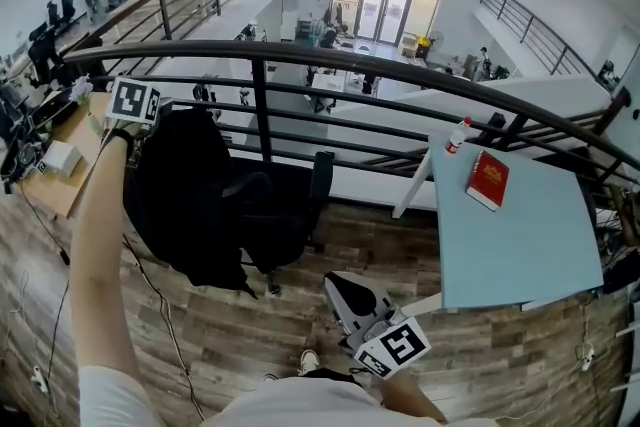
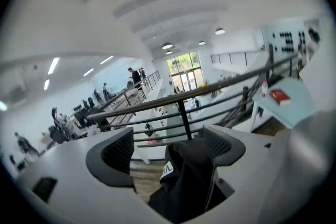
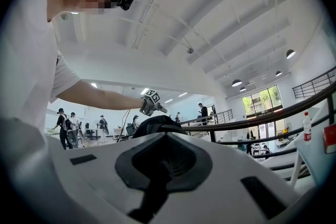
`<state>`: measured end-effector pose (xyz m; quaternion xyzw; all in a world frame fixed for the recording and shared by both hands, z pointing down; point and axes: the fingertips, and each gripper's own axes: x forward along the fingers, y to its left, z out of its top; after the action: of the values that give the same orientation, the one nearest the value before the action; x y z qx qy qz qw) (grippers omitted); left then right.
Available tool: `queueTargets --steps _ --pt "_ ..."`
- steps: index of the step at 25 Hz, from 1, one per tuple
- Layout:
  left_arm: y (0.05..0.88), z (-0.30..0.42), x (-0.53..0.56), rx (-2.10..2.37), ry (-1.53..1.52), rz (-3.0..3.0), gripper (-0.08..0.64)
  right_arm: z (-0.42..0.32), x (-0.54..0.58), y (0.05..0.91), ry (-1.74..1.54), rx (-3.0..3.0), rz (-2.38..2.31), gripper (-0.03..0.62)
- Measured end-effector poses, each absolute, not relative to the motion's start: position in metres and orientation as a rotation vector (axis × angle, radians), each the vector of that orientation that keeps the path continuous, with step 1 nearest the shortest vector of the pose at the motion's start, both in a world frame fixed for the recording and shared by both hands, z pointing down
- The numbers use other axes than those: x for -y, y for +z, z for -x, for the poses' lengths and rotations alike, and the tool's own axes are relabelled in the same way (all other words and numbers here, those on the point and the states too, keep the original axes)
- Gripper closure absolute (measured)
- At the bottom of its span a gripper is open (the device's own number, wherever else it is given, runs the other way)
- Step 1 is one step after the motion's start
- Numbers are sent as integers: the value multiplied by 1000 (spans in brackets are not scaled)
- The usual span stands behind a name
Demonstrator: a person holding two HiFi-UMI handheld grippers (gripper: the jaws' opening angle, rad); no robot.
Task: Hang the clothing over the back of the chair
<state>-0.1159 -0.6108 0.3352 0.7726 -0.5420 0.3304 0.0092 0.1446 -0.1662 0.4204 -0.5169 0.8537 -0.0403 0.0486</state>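
The person is reaching out with the left gripper (image 1: 148,113) at the top of a black office chair (image 1: 285,215) standing by the railing (image 1: 262,110). The black jacket (image 1: 190,200) is already hanging over the chair's back, falling in a long fold down the near side. In the left gripper view the jaws are standing apart. The jacket's collar is bunched between them and leaning on the right-hand pad, with a gap of floor showing on the other side, so nothing is being pinched. The right gripper (image 1: 343,289) is hanging low near the person's body with its jaws closed together on nothing.

The jacket looks soft, light and limp. It is likely to slide off toward its heavier side, so any correcting grip should be taken at the thick collar seam on top, not at the loose body cloth.
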Motion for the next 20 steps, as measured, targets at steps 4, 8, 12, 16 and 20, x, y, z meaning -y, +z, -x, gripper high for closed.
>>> queueTargets --steps 4,8,12,16,20 --pt "332 145 614 1800 1204 -2337 143 -147 168 423 -131 -2595 1591 577" --pt "349 137 605 1740 1437 -2411 144 -140 170 422 -139 -2608 1570 577" --pt "388 103 590 1462 1550 -2508 144 -130 175 421 -133 -2623 1547 577" --pt "424 95 583 1358 1796 -2460 144 -125 177 421 -134 -2630 1539 577" --pt "428 92 586 1381 1889 -2454 144 -133 176 423 -140 -2617 1564 577"
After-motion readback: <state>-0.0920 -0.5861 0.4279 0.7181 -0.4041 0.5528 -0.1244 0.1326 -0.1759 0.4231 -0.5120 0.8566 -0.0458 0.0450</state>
